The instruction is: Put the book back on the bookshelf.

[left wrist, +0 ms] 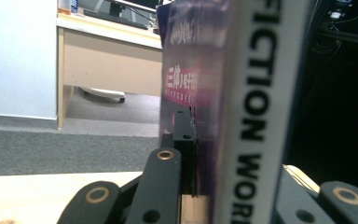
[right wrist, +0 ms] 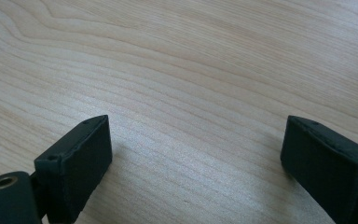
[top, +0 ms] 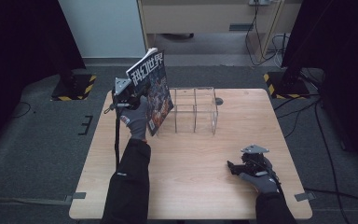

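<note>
My left gripper point(top: 136, 100) is shut on a magazine point(top: 151, 88) and holds it upright, slightly tilted, above the table's far left part. The cover bears large white characters and a dark picture. In the left gripper view the magazine's white spine point(left wrist: 256, 116) with black letters stands between the black jaws of the left gripper point(left wrist: 235, 179). A clear acrylic rack point(top: 193, 109) with several compartments stands just right of the magazine. My right gripper point(top: 233, 167) rests low on the table at the near right, its jaws wide apart. In its own view the right gripper point(right wrist: 196, 158) has bare wood between its pads.
The light wooden table point(top: 191, 186) stands on grey carpet. Two stand bases with yellow-black stripes point(top: 72, 88) sit beyond its far corners. A desk and cables lie at the back.
</note>
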The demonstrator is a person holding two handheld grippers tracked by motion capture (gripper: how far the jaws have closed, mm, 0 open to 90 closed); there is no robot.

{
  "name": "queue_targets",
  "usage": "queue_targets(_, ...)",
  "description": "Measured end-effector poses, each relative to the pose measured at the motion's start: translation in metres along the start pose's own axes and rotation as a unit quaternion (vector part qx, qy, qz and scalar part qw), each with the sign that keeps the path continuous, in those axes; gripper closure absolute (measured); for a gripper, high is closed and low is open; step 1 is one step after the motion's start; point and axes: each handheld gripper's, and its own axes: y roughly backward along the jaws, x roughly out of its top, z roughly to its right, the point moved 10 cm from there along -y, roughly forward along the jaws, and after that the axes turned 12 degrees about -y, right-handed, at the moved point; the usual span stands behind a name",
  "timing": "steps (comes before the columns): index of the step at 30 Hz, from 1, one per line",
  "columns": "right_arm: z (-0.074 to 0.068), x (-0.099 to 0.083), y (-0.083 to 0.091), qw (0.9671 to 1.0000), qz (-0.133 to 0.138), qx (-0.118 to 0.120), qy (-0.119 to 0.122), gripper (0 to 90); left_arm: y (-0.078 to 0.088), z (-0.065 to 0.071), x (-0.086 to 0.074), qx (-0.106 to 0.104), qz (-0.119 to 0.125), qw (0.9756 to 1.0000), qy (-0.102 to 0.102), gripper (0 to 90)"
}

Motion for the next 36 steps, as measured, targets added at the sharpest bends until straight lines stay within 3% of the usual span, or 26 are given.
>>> queue_targets(7, 0.0, 0.0, 0.0, 1.0, 0.0, 0.0, 0.0, 8.9, -0.006, 0.002, -0.008, 0.002, 0.002, 1.0, 0.006, 81.9)
queue_targets(13, 0.0, 0.0, 0.0, 1.0, 0.0, 0.0, 0.0, 8.9, -0.009, 0.007, -0.015, 0.012, -0.002, 0.9999, -0.009, 81.9)
queue_targets(17, 0.0, 0.0, 0.0, 1.0, 0.0, 0.0, 0.0, 8.9, -0.01, 0.01, -0.016, 0.009, 0.005, 0.9999, -0.002, 81.9)
queue_targets(26, 0.0, 0.0, 0.0, 1.0, 0.0, -0.001, -0.001, 8.9, -0.009, 0.008, -0.024, 0.023, 0.007, 0.9997, -0.006, 81.8)
queue_targets(36, 0.0, 0.0, 0.0, 1.0, 0.001, -0.002, -0.002, 8.8, -0.009, 0.004, -0.036, 0.027, 0.009, 0.9996, 0.005, 81.8)
